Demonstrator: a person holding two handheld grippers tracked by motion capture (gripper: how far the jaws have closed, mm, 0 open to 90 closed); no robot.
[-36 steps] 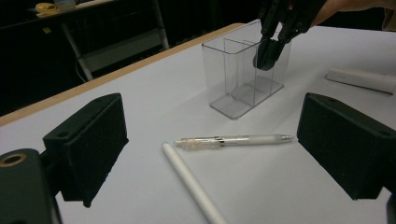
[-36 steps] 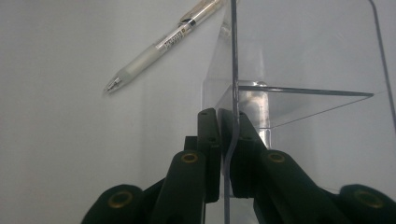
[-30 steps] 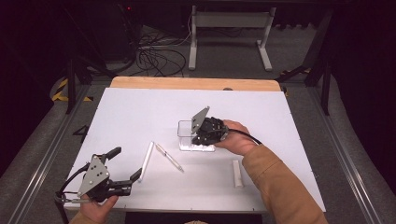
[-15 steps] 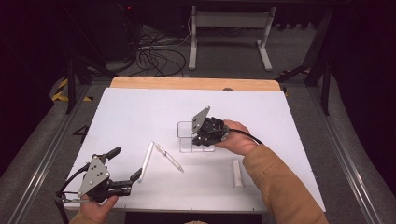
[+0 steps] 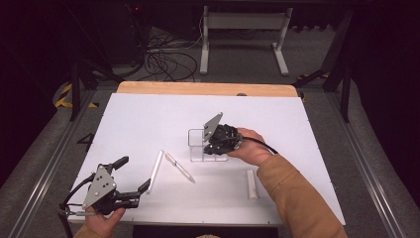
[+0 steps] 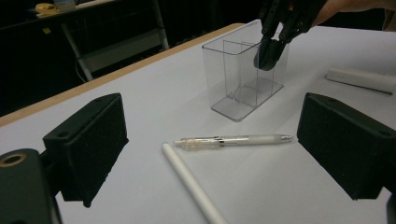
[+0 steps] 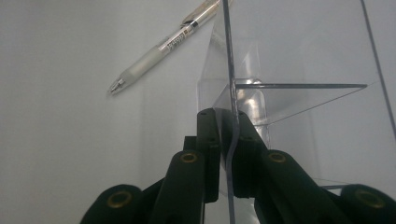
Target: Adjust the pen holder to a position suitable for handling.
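At the middle of our table (image 5: 148, 114) stands the clear holder (image 5: 198, 146), with the pen (image 5: 179, 167) just off at its eight o'clock, one stick (image 5: 155, 171) beside that pen toward nine, and another stick (image 5: 252, 184) at the holder's four o'clock.

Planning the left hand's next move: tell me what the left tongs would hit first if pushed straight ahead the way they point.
Most likely the clear-barrelled pen, lying crosswise ahead between the open left tongs. The white stick beside it starts about as near, so depth leaves it uncertain. The clear holder stands farther on.
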